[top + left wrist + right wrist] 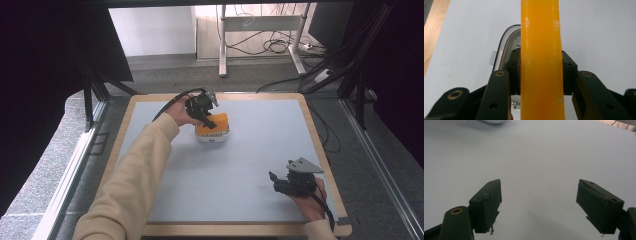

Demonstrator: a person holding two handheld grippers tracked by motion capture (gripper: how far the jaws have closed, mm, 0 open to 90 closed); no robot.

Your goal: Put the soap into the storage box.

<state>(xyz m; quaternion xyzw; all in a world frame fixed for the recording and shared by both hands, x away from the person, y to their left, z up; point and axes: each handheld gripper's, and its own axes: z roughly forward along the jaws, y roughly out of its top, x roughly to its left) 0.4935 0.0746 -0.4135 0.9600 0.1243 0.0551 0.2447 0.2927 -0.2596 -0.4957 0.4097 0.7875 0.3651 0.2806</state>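
Note:
My left gripper [206,114] is shut on an orange slab [214,123], held on edge over a white dish [212,138] at the back middle of the mat. In the left gripper view the slab [541,37] runs straight up between the jaws of that gripper [541,72], both pads pressing its flat sides, and the dish [505,47] with its dark rim lies below to the left. Whether the slab touches the dish I cannot tell. My right gripper [278,182] rests near the front right corner. Its jaws [539,202] stand wide open over bare mat.
The pale grey mat [250,150] lies on a wood-edged table [127,112]. The dish's white edge [491,121] peeks in at the top of the right gripper view. Dark frame posts [90,107] stand at the sides, and a desk leg with cables [222,45] behind.

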